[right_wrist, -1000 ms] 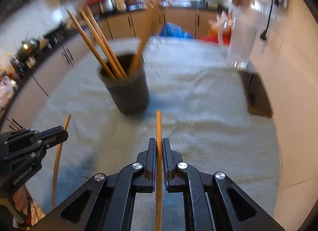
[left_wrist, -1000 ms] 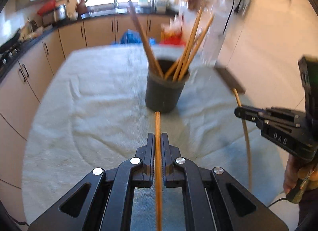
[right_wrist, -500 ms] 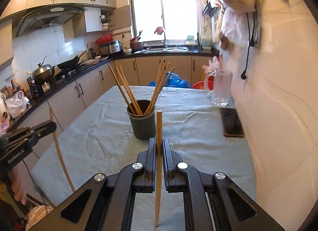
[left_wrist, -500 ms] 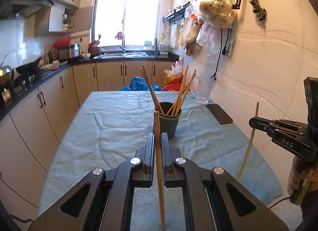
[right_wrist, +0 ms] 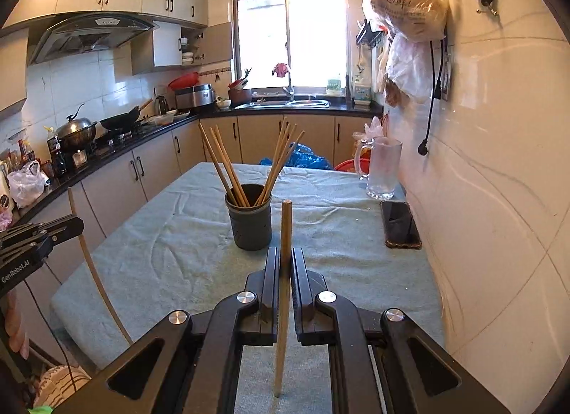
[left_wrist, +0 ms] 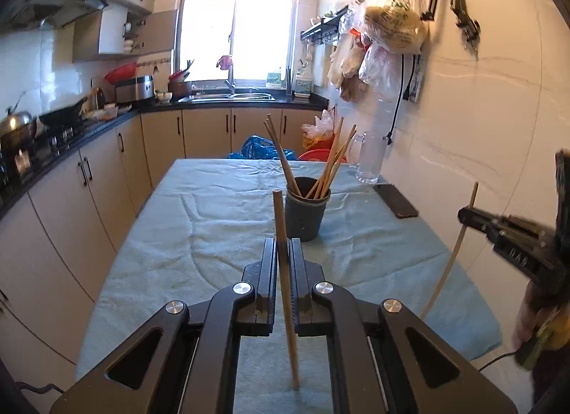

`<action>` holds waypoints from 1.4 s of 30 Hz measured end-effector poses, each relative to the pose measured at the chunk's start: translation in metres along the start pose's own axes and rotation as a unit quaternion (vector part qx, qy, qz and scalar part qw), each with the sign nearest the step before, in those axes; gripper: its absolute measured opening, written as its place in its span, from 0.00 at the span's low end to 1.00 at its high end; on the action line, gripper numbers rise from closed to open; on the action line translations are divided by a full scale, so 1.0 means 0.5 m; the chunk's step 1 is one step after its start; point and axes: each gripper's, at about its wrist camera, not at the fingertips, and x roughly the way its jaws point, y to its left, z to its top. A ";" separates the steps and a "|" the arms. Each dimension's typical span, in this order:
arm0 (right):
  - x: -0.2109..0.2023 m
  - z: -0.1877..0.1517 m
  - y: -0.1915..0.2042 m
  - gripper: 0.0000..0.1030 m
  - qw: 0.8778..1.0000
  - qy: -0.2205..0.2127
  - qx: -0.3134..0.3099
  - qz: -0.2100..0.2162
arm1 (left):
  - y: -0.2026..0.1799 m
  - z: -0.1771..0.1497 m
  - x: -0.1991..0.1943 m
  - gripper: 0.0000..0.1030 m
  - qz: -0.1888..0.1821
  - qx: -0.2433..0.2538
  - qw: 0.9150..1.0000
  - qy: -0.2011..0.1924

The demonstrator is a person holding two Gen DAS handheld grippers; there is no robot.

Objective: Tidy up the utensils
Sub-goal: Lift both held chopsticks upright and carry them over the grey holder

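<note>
A dark grey cup (left_wrist: 307, 212) stands mid-table with several wooden chopsticks leaning out of it; it also shows in the right wrist view (right_wrist: 249, 221). My left gripper (left_wrist: 284, 246) is shut on one chopstick (left_wrist: 283, 264), held upright, short of the cup. My right gripper (right_wrist: 285, 255) is shut on another chopstick (right_wrist: 284, 278), also upright and short of the cup. Each gripper shows at the edge of the other's view: the right (left_wrist: 466, 215) and the left (right_wrist: 76, 224), each with its chopstick.
The table wears a pale blue-green cloth (left_wrist: 221, 221). A dark phone (right_wrist: 400, 224) lies by the right wall with a glass mug (right_wrist: 383, 173) behind it. Kitchen cabinets (right_wrist: 114, 182) run along the left; a tiled wall (right_wrist: 498, 200) bounds the right.
Both grippers have lifted and drawn back from the cup, tilting from looking down at the table to level. Each keeps hold of its chopstick.
</note>
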 end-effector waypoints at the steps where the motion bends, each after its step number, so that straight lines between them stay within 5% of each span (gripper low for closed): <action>1: -0.003 -0.001 0.001 0.06 1.000 -0.003 0.002 0.000 | 0.003 0.001 -0.002 0.05 -0.003 -0.010 1.000 0.001; 9: -0.027 0.007 0.007 0.07 0.999 -0.036 0.031 0.013 | 0.028 0.004 -0.027 0.05 0.003 -0.058 0.998 -0.013; 13: -0.034 0.007 0.022 0.07 0.998 -0.057 0.031 -0.013 | 0.035 0.011 -0.029 0.05 0.008 -0.067 0.998 -0.015; 24: -0.024 0.021 0.010 0.07 0.994 -0.054 0.094 0.013 | 0.017 0.045 -0.023 0.05 0.054 -0.030 0.998 -0.030; 42: 0.034 0.046 -0.015 0.07 0.991 -0.032 0.129 0.008 | 0.062 0.080 0.066 0.05 0.104 -0.026 0.994 0.036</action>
